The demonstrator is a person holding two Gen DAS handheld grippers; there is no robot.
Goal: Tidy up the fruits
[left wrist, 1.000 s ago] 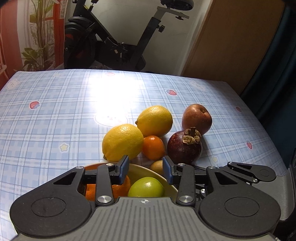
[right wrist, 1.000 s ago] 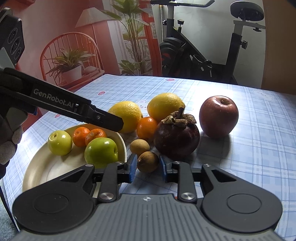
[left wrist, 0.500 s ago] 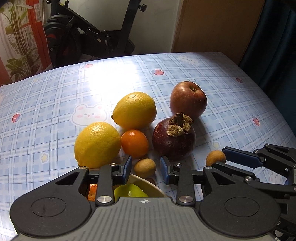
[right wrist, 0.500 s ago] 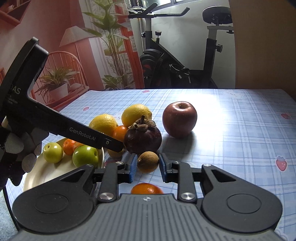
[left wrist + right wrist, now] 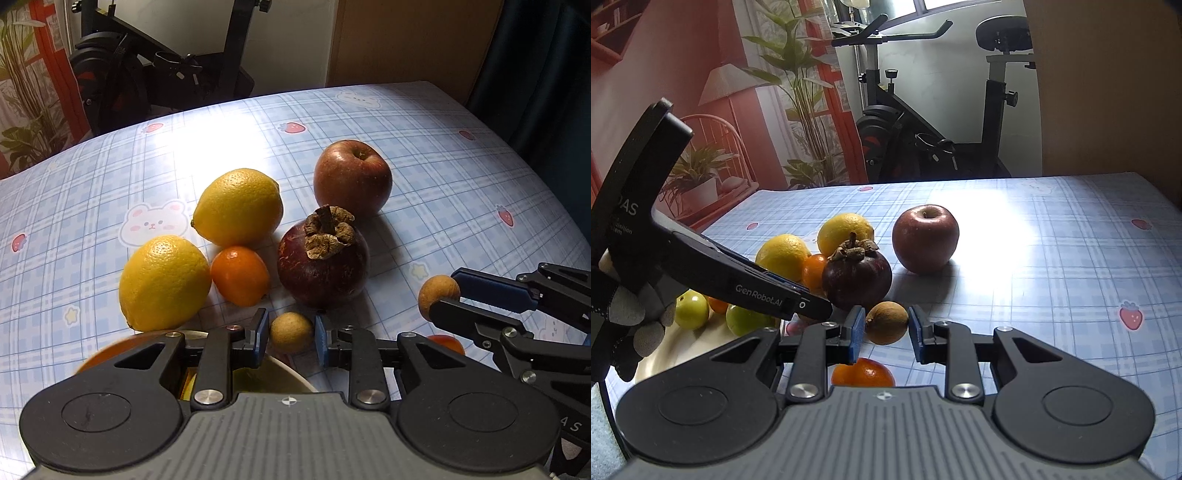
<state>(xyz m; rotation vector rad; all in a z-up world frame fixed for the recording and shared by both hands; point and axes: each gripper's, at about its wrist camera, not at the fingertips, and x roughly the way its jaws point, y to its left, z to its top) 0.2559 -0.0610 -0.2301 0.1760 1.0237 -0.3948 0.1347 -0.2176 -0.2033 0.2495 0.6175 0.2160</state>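
Right wrist view: the right gripper (image 5: 886,328) pinches a small brown fruit (image 5: 886,322), lifted for sorting. At nine o'clock, the left gripper (image 5: 289,330) brackets another brown fruit (image 5: 290,331); its grip is unclear.

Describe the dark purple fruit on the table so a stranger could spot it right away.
On the blue checked tablecloth, find the fruit cluster beside the red apple. The mangosteen sits just in front of it: the only dark purple fruit, capped by a dry brown stem.

Plate (image 5: 291,373) mostly hidden behind left gripper body.
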